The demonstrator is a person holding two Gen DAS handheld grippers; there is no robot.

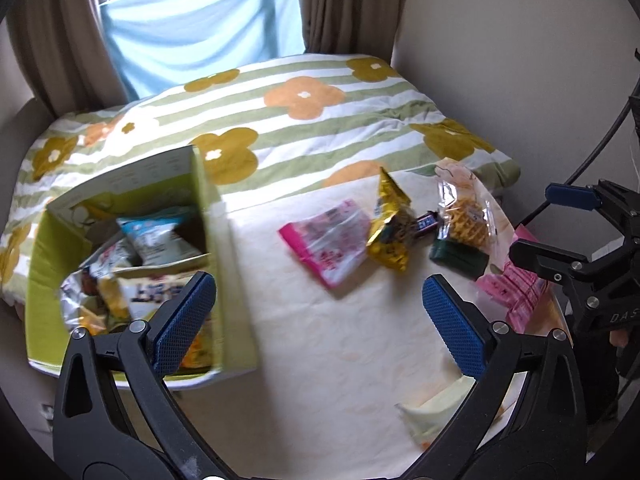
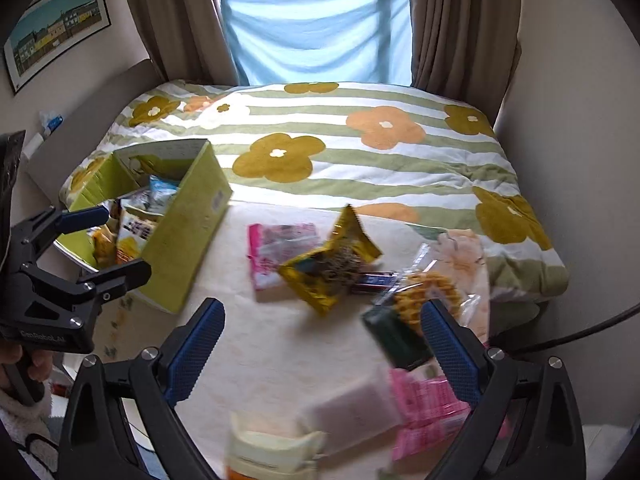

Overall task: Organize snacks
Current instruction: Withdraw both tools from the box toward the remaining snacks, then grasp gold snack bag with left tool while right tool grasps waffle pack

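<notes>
Gold snack bag [image 1: 390,226] – glossy foil; green box [image 1: 208,248] – matt cardboard (quilt [image 1: 320,120] soft cloth).

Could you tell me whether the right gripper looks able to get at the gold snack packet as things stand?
Probably yes: the right gripper is open and empty, and the gold snack packet lies on top of the pile on the table, nothing covering it.

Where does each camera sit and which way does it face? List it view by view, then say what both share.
Left wrist: on the left gripper, angled down at the table, green box at left; jaws open, right gripper at right edge.
Right wrist: on the right gripper, angled down over the loose snacks; jaws open, left gripper and a hand at left.
Shared: box, gold packet, waffle pack, bed, window.
</notes>
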